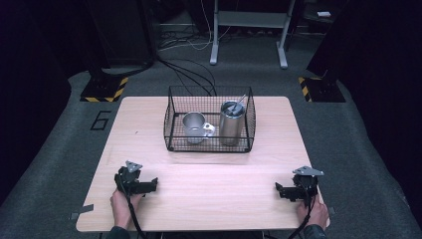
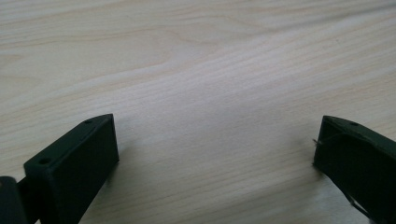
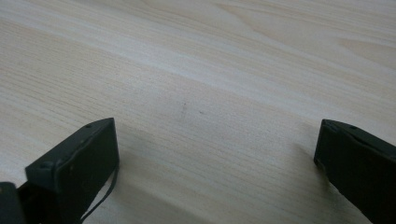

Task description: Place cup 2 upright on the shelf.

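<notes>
At the near edge of a pale wooden table (image 1: pixel 199 199), a person's hands rest two black tools on the bare wood: the left gripper (image 1: pixel 149 185) and the right gripper (image 1: pixel 282 190), well apart, each pointing inward. Both gripper views show the jaws spread wide with only wood grain between them; neither holds anything. Farther back, at the table's middle, a black wire basket (image 1: pixel 171 124) holds a metal mug (image 1: pixel 194 127) and, just beside it, a taller steel tumbler (image 1: pixel 231 124) standing upright.
</notes>
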Tool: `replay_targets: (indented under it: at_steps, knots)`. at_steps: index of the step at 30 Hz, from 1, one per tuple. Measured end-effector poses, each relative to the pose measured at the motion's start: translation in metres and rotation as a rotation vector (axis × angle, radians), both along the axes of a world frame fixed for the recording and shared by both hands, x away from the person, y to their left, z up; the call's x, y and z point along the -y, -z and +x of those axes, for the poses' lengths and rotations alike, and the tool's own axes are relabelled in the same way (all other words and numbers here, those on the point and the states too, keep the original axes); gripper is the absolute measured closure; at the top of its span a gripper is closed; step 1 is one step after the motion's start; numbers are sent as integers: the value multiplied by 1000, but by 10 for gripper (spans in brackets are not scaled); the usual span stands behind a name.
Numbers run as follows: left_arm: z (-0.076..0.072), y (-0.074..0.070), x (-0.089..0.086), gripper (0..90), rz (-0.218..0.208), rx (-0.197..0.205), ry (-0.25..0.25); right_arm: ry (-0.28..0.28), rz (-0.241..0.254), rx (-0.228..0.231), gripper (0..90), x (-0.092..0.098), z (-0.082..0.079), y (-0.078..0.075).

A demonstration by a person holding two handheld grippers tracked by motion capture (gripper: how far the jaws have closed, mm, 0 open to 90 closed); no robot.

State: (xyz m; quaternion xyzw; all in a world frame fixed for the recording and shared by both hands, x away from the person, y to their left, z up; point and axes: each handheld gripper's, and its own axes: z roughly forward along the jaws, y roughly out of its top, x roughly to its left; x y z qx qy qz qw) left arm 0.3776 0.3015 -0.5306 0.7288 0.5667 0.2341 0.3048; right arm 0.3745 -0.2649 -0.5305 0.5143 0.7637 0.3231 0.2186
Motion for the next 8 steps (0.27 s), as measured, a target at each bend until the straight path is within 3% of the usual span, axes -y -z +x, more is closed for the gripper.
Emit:
replay_targets:
  at_steps: [3,8]
  knots:
    - [-1,2,-5,0,-3,27,-19,0,0,0,0,0,0,0]
    - [0,2,-7,0,-10,19,-20,0,0,0,0,0,0,0]
